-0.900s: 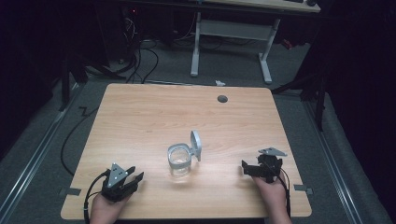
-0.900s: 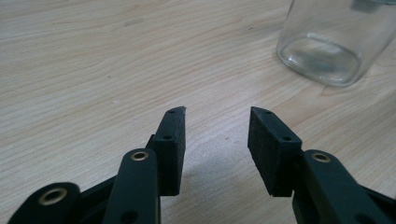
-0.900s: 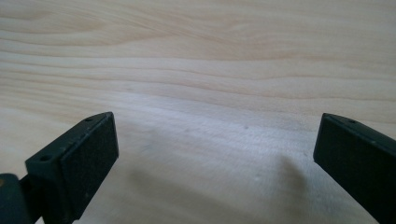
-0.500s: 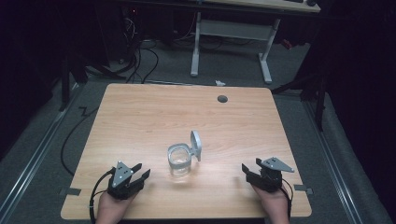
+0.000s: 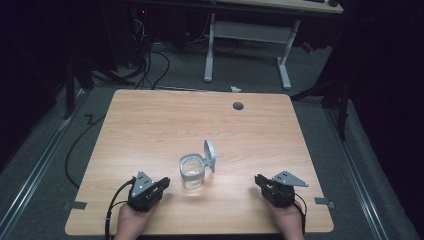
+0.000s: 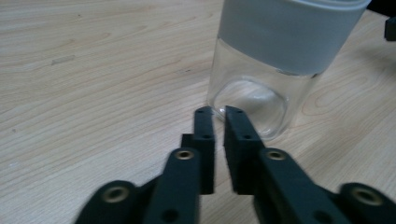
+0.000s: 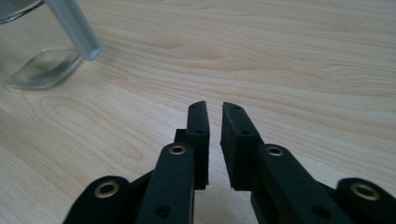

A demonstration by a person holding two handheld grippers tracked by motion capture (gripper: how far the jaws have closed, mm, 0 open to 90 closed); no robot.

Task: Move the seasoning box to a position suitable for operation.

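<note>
Since the earlier pictures both grippers have drawn back toward the bottom edge of the high view, the right one sliding down and outward from beside the jar, the left one shifting a little to the right.

The table [image 5: 150,120] takes up the middle of the high view, bare wood but for one item. The glass jar [image 5: 192,172] stands upright just below the centre of the frame, its grey hinged lid [image 5: 210,155] flipped open and standing up at the jar's upper right. I judge it sits centred so either hand can reach it equally.

The left gripper [image 5: 159,184] rests at the lower left of the frame, aimed at the jar; in the left gripper view its jaws are nearly closed with a thin slit between them, grasping nothing, tips just short of the glass. The right gripper [image 5: 260,180] lies at the lower right, well apart from the jar, its jaws also drawn almost together and empty above bare wood.
</note>
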